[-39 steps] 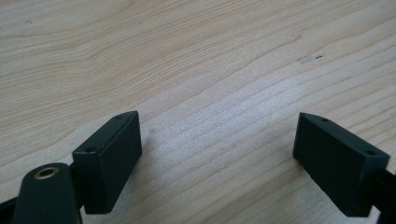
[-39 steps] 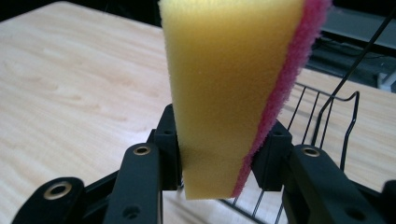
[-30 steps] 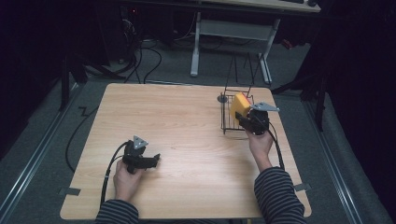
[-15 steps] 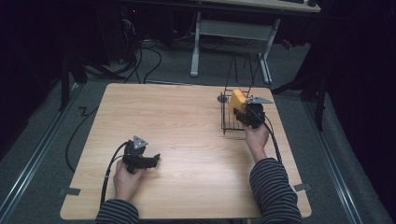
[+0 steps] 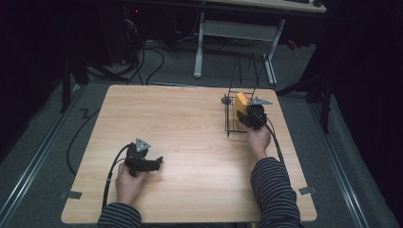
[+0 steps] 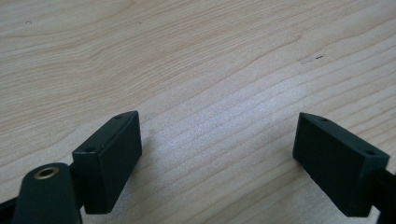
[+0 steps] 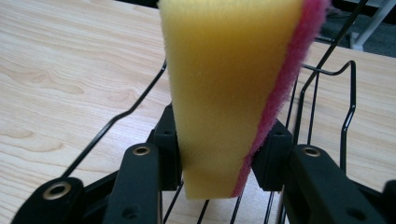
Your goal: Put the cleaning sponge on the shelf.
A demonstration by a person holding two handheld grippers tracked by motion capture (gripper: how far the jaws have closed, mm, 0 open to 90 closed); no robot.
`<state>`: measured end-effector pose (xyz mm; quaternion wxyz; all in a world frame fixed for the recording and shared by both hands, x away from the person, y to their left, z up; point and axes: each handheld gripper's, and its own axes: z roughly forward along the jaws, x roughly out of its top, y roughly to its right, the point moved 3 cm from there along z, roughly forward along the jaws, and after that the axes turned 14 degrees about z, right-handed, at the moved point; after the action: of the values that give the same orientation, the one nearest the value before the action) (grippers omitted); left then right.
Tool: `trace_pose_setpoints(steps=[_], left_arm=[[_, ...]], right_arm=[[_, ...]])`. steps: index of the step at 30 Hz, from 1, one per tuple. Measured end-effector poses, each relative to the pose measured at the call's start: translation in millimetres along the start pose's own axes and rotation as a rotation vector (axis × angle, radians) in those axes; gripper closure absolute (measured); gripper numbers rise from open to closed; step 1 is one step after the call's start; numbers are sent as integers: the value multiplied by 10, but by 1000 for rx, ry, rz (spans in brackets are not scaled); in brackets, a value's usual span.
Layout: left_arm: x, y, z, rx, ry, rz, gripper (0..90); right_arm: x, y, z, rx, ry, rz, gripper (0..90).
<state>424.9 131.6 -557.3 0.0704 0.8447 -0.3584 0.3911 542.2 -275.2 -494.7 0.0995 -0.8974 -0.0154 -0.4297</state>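
Pink backing on sponge (image 7: 233, 93) appears in right gripper view.

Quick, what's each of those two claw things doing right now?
Left gripper: open, nothing between its jaws, just above the table.
Right gripper: closed on the yellow sponge, over the black wire rack.

The right hand-held gripper (image 5: 246, 114), clamped on the yellow sponge (image 5: 240, 105), now sits farther from the person and lower than a second ago, over the black wire rack (image 5: 233, 124). The sponge goes with it, down between the rack's wires, and the right forearm (image 5: 272, 183) reaches farther across the counter (image 5: 190, 123).
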Motion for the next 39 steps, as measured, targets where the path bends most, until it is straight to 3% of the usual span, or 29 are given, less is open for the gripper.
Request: trace_pose_setpoints(steps=[21, 28, 39], left_arm=[[0, 0, 0, 0, 0, 0, 161], [0, 0, 0, 0, 0, 0, 161], [0, 0, 0, 0, 0, 0, 161]], right_arm=[[-30, 14, 1, 4, -20, 8, 595], [-43, 20, 18, -7, -37, 10, 465], [-24, 10, -69, 41, -34, 40, 323]])
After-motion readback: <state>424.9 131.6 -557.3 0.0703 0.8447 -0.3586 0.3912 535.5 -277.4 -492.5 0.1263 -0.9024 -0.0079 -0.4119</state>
